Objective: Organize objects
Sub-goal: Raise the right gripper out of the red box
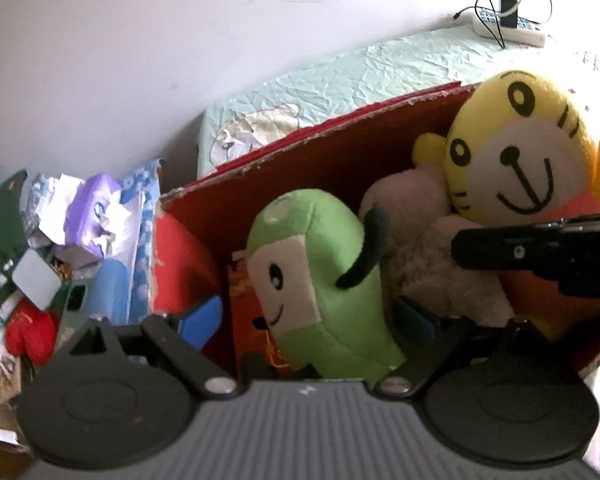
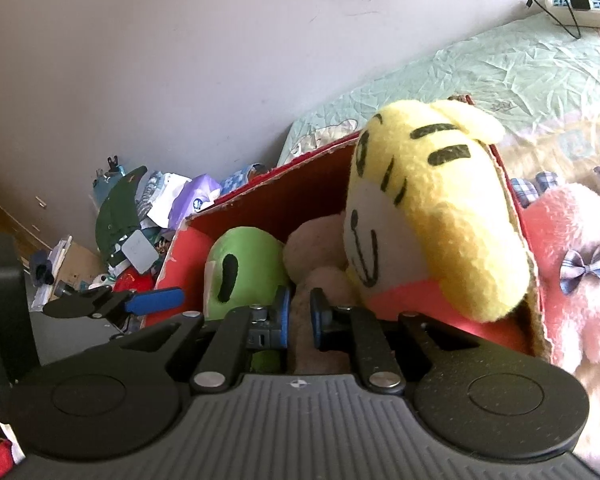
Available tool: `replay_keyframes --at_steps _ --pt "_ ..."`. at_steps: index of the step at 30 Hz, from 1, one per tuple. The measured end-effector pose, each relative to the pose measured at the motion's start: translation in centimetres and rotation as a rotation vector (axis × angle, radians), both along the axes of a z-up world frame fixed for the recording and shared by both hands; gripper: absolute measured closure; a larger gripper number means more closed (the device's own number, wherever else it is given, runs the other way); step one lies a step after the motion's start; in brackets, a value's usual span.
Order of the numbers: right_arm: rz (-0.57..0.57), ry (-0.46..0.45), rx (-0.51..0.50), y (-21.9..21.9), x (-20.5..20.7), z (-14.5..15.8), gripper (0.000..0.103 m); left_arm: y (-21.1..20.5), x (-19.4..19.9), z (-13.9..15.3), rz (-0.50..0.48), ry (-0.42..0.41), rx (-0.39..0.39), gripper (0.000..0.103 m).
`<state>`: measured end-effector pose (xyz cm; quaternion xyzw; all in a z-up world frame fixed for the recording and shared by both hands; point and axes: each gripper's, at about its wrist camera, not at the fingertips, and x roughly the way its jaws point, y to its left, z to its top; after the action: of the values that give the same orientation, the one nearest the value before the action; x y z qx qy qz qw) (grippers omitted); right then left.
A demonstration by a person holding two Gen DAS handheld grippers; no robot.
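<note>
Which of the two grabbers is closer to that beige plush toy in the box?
Right. The right gripper has its jaws around the beige plush; the left gripper straddles the green plush beside it.

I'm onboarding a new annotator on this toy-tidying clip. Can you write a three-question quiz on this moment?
1. True or false: the green plush lies inside the red box.
2. Which toy's head rises above the box rim? A) the yellow tiger plush B) the green plush C) the beige plush
3. What shows between the fingers of the right gripper?

Key
1. True.
2. A.
3. The beige plush; whether the pads press on it is unclear. The left gripper is open around the green plush.
</note>
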<state>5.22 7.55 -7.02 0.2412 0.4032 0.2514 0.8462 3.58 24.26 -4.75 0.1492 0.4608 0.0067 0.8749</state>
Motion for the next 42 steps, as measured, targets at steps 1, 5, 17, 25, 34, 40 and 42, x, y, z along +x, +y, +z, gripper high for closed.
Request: replay_keyframes --at_steps 1,5,17,25,34,40,42 --pt "-0.004 0.000 -0.003 0.0 -0.1 0.1 0.089 0.0 0.2 0.0 0.005 0.000 -0.003 0.009" --pt "-0.013 -0.003 -0.029 0.1 -0.4 0.3 0.089 -0.1 -0.4 0.1 0.013 -0.016 0.020 0.009" --pt "-0.046 -0.023 -0.094 -0.1 -2.3 1.9 0.089 0.4 -2.6 1.9 0.088 -0.036 -0.029 0.009" --pt "-0.083 -0.027 -0.155 -0.2 -3.7 2.9 0.088 0.2 -3.8 2.7 0.110 -0.041 -0.049 0.008" --pt "-0.088 -0.014 -0.169 -1.0 -5.0 3.0 0.088 -0.7 -4.9 3.4 0.123 -0.035 -0.069 0.008" --pt "-0.030 -0.029 -0.154 -1.8 -4.9 3.4 0.087 -1.8 -5.7 3.8 0.156 -0.048 -0.052 0.008" --pt "-0.009 -0.025 -0.156 -2.4 -4.8 3.7 0.087 -2.2 -5.8 3.8 0.178 -0.046 -0.057 0.008"
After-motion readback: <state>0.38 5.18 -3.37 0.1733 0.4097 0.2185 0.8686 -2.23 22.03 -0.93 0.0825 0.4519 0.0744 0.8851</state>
